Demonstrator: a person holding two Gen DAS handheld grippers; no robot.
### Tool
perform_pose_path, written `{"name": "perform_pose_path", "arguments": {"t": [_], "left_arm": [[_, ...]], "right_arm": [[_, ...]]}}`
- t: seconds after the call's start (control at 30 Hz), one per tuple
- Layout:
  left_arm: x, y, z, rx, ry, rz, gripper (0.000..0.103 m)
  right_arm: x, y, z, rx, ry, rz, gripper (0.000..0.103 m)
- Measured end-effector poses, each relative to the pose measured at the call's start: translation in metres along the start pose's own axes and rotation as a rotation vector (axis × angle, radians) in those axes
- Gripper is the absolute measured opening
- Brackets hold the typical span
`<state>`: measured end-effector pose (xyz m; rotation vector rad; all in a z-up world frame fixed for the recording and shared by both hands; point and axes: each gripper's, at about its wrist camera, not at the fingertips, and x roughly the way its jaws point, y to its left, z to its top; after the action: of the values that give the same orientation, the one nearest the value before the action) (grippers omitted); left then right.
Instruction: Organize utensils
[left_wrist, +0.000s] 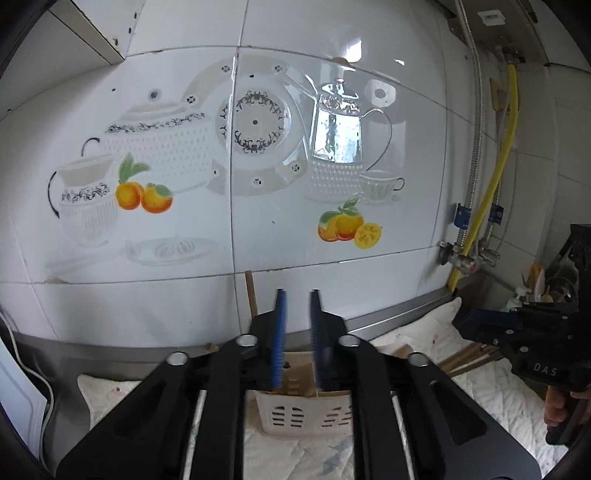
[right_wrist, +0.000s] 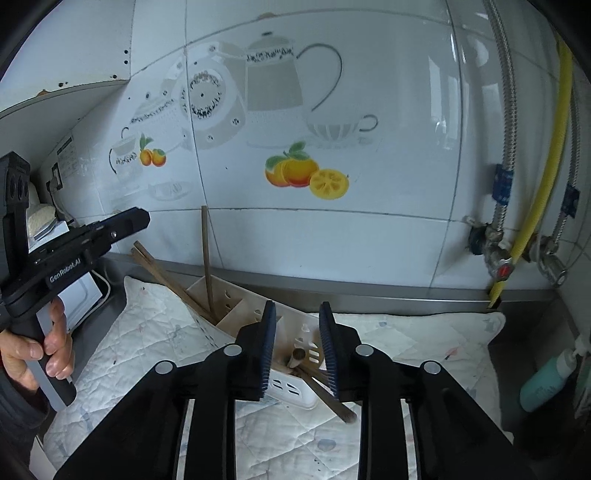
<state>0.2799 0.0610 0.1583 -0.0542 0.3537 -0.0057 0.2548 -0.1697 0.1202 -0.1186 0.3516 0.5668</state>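
A beige slotted utensil holder (right_wrist: 240, 314) stands on a white quilted mat (right_wrist: 147, 350) against the tiled wall. Brown wooden chopsticks (right_wrist: 206, 258) stand in its far compartment, and two more lean out to the left. Another pair of chopsticks (right_wrist: 321, 387) lies tilted in the near compartment, one end out over the front rim. My right gripper (right_wrist: 297, 347) is open and empty just above that near compartment. My left gripper (left_wrist: 297, 339) is open and empty above the holder (left_wrist: 306, 413). One chopstick (left_wrist: 251, 295) sticks up behind its left finger.
A steel backsplash ledge (right_wrist: 369, 290) runs along the wall. Metal and yellow gas hoses with valves (right_wrist: 509, 258) hang at the right. A teal pump bottle (right_wrist: 546, 380) stands at the right edge. More wooden sticks (left_wrist: 469, 360) lie on the mat under the right gripper (left_wrist: 491, 321).
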Motion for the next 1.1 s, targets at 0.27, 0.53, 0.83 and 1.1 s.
{"name": "perform_pose_path", "arguments": {"t": [0.27,0.53,0.83,1.1], "left_arm": [[-0.044,-0.009,-0.014,-0.003,-0.033,0.006,0.061],[-0.099,-0.020,-0.047,-0.006,-0.045,0.008,0.088],[-0.144,-0.023,-0.090,-0.029,-0.034,0.042,0.098],[-0.169,-0.018,-0.121,-0.071,0.001,0.102,0.098]], "right_arm": [[-0.043,0.005,-0.016,0.017,-0.052,-0.015,0.041],[-0.084,0.021,-0.051,-0.010,-0.076,-0.054,0.057],[-0.114,0.038,-0.098,-0.022,-0.092,-0.087,0.073],[-0.124,0.041,-0.137,0.030,-0.071,-0.073,0.086]]}}
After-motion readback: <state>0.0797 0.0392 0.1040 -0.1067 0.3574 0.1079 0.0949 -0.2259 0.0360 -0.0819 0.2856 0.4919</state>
